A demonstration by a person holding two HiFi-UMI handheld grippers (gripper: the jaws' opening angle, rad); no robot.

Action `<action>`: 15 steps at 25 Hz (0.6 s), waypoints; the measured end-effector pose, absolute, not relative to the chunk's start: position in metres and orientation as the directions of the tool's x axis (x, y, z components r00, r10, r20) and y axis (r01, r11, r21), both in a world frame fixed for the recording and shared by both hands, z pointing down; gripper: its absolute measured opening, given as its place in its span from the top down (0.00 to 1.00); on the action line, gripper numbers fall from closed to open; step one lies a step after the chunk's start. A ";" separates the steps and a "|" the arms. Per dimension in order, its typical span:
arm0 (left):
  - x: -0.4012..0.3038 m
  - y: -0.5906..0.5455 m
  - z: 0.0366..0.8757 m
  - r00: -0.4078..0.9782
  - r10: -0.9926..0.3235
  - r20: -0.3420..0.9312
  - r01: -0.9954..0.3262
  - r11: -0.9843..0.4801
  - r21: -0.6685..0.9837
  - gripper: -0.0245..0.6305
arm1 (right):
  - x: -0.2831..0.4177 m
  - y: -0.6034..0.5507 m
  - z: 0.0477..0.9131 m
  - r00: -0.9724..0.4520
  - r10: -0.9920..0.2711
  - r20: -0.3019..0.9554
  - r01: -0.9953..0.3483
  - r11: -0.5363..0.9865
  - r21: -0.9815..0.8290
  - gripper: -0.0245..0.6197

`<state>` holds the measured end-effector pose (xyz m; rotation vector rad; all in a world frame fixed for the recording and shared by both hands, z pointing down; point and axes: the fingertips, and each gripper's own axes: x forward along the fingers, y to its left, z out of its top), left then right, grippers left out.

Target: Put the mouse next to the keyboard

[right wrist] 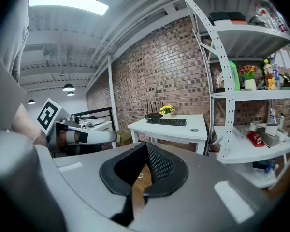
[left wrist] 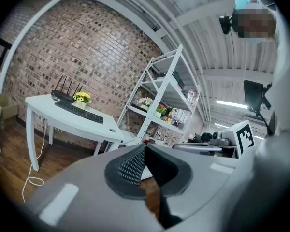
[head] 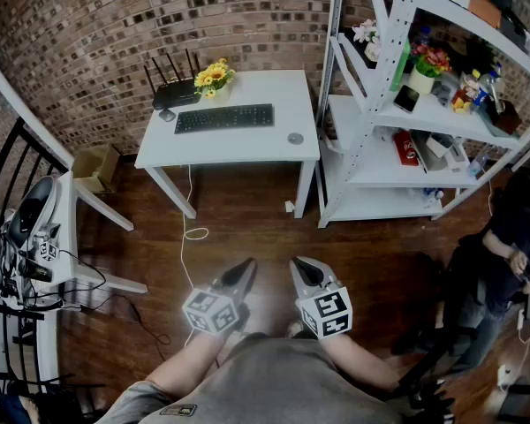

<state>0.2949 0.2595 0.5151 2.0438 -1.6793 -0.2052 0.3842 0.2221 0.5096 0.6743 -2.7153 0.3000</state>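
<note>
L gripper [head: 248, 264] & R gripper [head: 297, 264] near, fingers closed tight, nothing btwn; mouse [head: 166, 115] just left of keyboard [head: 224, 117] on far bench [head: 247, 151].

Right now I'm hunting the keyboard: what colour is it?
The keyboard is black; the head view shows it best.

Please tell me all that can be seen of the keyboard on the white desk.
The keyboard is black, long and slim, and looks like plastic, with rows of dark keys. It lies flat on the white desk, toward the back, with its long side along the brick wall. Just behind it stand a black router and yellow flowers. A small grey object lies at its left end; whether they touch is unclear. Nothing lies on the keyboard, and no cable can be made out.
</note>
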 end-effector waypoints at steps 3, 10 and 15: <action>0.300 0.247 0.510 0.216 -0.961 0.175 -0.883 -0.116 0.456 0.96 | 0.385 0.211 0.509 -0.847 -0.396 0.354 -0.463 0.877 -0.129 0.94; 0.302 0.233 0.519 0.177 -0.964 0.200 -0.883 -0.066 0.464 0.96 | 0.379 0.193 0.518 -0.867 -0.345 0.360 -0.420 0.894 -0.154 0.94; 0.276 0.205 0.520 0.168 -0.966 0.194 -0.883 -0.060 0.465 0.96 | 0.353 0.167 0.521 -0.870 -0.338 0.360 -0.413 0.897 -0.157 0.94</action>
